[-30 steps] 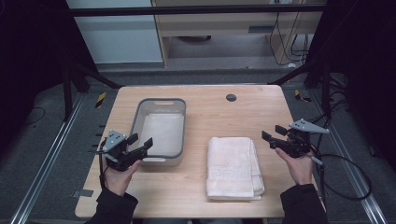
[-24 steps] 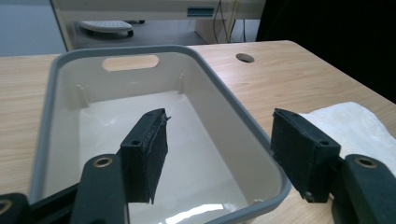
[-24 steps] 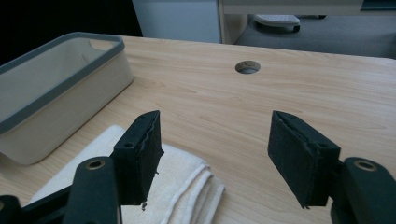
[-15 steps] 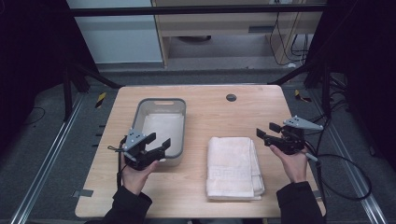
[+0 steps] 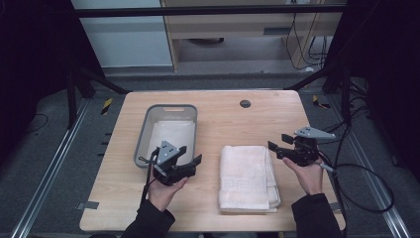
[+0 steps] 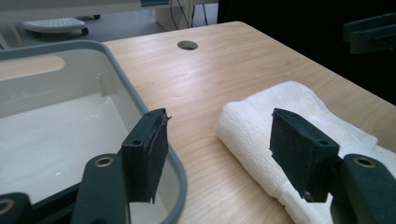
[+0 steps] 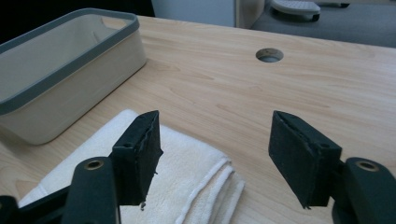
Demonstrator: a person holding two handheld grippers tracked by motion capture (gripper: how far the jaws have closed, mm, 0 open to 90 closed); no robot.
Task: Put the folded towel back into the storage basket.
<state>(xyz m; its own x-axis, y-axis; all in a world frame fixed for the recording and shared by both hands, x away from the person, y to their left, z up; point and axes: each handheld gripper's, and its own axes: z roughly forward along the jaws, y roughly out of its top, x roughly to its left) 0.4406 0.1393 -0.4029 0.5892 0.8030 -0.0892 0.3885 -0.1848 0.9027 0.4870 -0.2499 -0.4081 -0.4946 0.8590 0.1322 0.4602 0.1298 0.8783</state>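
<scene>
**Inspector A:** Start with the towel. Where does it lie?

**Inspector B:** The folded white towel (image 5: pixel 247 176) lies flat on the wooden table (image 5: pixel 223 116), in the near half and a little right of centre. Its long side runs from near to far. It is untouched by either tool.

**Inspector A:** And the left gripper?

**Inspector B:** The left gripper (image 5: pixel 190 162) sits between the towel and the grey bin (image 5: pixel 143 134), at the bin's near right corner. Its jaws are spread wide and hold nothing. In the left gripper view, one jaw stands over the bin's rim (image 6: pixel 154 109) and the other over the towel's rolled edge (image 6: pixel 247 135). Whether either pad touches, I cannot tell.

**Inspector A:** The right gripper?

**Inspector B:** The right gripper (image 5: pixel 279 145) is just beside the towel's far right corner, pointing left across the table. Its jaws are likewise spread and empty. In the right gripper view, one jaw stands over the towel's corner (image 7: pixel 187 158) and the other over bare wood.

**Inspector A:** Anything else on the surface?

**Inspector B:** A round cable hole (image 5: pixel 244 103) lies near the far edge, well apart from both tools. The bin appears empty.
</scene>
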